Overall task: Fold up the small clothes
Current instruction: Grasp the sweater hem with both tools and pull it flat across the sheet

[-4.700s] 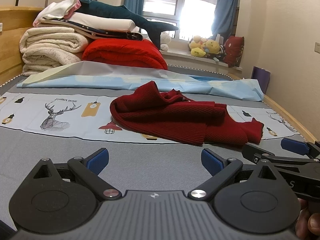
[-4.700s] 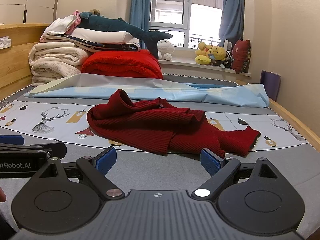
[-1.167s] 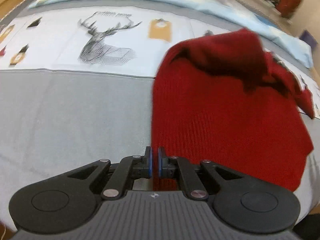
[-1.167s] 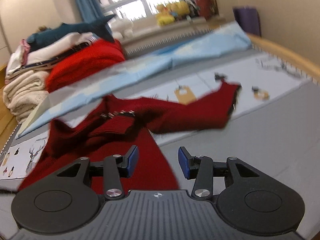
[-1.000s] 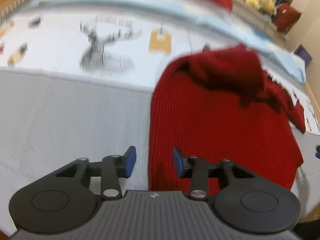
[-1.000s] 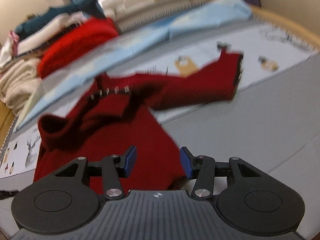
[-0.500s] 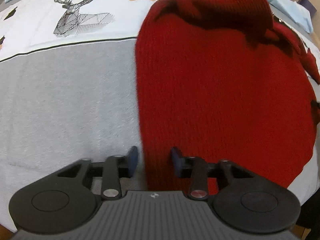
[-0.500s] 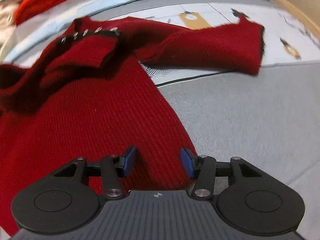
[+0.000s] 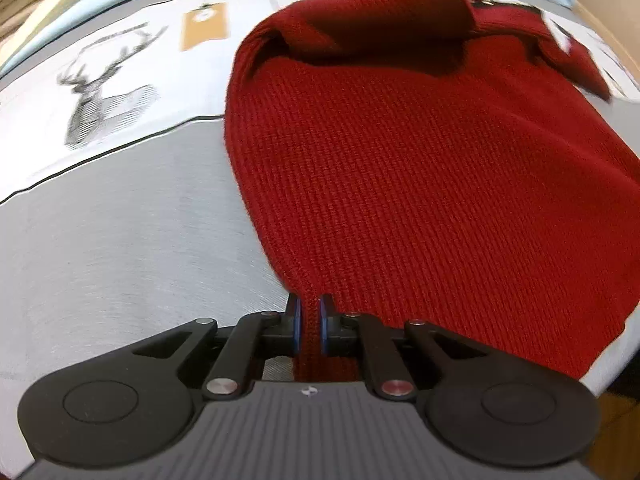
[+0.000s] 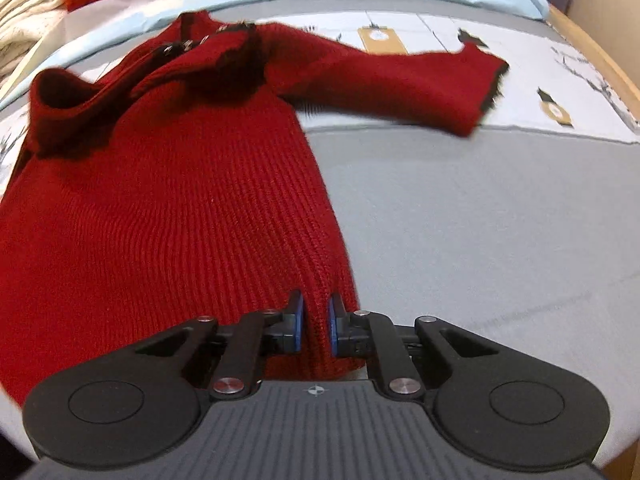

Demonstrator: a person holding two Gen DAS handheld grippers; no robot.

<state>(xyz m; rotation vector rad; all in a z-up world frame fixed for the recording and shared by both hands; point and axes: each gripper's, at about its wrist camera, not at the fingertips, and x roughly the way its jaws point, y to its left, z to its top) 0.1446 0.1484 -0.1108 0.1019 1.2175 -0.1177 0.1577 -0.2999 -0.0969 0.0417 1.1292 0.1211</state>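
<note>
Left wrist view: your left gripper (image 9: 309, 322) is pinched nearly closed on the near left hem corner of the red sweater (image 9: 420, 168), a narrow ridge of knit squeezed between the blue pads (image 9: 295, 320). In the right wrist view, your right gripper (image 10: 316, 326) clamps the opposite hem corner the same way, jaws narrow with red knit bunched between them. The sweater lies on the bed (image 10: 480, 220), body spread flat on the grey sheet, one sleeve (image 10: 400, 80) stretched out to the right over the printed strip, collar crumpled at the far end. The strip carries a deer drawing (image 9: 100, 88) and tan tag pictures (image 10: 382, 40) (any lettering on them is too blurred to read). Folded bedding (image 10: 24, 8) sits at the far left edge.
</note>
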